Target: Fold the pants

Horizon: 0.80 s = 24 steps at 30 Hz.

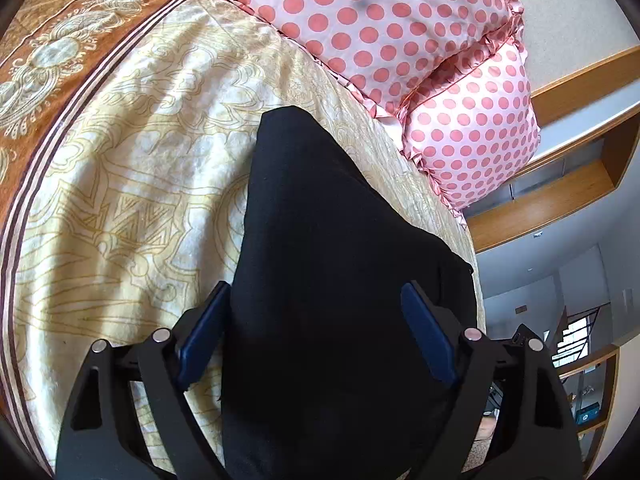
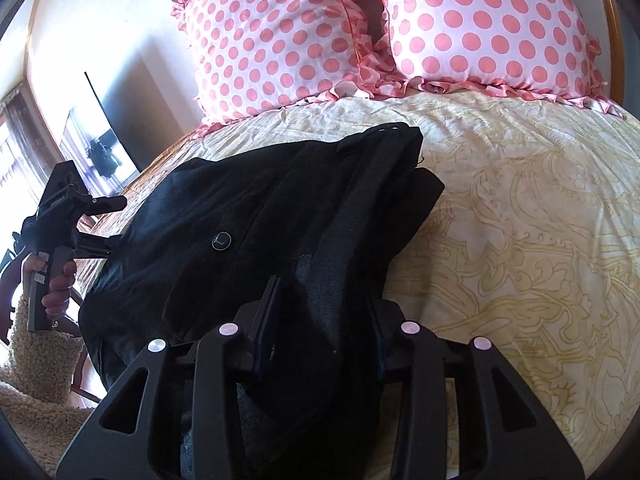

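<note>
Black pants (image 1: 320,240) lie folded on the cream patterned bedspread (image 1: 140,180). In the left wrist view my left gripper (image 1: 316,292) is open, its blue pads (image 1: 204,332) on either side of the cloth's near end. In the right wrist view the pants (image 2: 260,220) show a button and a grey waistband lining. My right gripper (image 2: 324,296) is open with the waistband between its fingers. The left gripper (image 2: 76,216) also shows there, hand-held at the pants' left edge.
Two pink polka-dot pillows (image 2: 280,40) (image 2: 500,28) stand at the head of the bed. A brown patterned border (image 1: 60,40) runs along the bedspread's edge. Wooden shelving (image 1: 560,184) stands beside the bed. A dark screen (image 2: 100,148) leans against the wall.
</note>
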Motion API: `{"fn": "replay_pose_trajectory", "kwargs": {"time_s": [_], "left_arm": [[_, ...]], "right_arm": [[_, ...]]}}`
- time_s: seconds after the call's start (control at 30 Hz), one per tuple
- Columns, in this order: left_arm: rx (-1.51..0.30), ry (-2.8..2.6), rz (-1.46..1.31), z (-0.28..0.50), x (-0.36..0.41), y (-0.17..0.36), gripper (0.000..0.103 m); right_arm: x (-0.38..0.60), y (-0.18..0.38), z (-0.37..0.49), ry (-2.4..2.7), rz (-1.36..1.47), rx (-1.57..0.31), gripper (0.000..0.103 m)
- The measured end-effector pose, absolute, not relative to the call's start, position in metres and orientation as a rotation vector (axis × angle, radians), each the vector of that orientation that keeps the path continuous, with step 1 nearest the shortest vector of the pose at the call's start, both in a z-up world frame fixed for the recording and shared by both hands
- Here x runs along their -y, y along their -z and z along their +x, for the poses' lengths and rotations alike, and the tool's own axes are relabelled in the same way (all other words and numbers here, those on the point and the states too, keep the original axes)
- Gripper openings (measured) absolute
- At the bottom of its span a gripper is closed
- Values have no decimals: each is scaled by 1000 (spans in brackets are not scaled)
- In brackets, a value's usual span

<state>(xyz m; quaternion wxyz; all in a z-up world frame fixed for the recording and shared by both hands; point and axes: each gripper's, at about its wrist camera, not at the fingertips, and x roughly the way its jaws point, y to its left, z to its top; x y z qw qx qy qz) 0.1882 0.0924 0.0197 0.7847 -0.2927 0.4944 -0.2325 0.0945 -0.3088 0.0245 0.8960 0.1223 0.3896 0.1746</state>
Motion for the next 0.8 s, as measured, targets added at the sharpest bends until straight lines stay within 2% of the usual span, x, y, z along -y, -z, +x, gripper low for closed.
{"fn": "replay_pose_trajectory", "kwargs": {"time_s": [0.07, 0.13, 0.17, 0.23, 0.3, 0.43, 0.8], "left_arm": [[-1068, 504, -599, 189, -87, -22, 77], [-1060, 493, -562, 187, -82, -25, 51], [-1054, 482, -528, 186, -79, -27, 44], [-1040, 454, -456, 184, -75, -31, 19], [-1026, 435, -417, 181, -73, -33, 11], [-977, 434, -373, 176, -71, -43, 6], [-832, 484, -267, 190, -42, -102, 6]], "right_arm": [[310, -24, 95, -367, 269, -810, 39], [309, -25, 94, -370, 259, -798, 33], [307, -27, 92, -372, 249, -787, 29], [305, -31, 90, -367, 233, -772, 26], [305, -34, 91, -369, 244, -764, 23], [312, -38, 92, -388, 314, -746, 20], [315, -83, 129, -486, 418, -660, 15]]}}
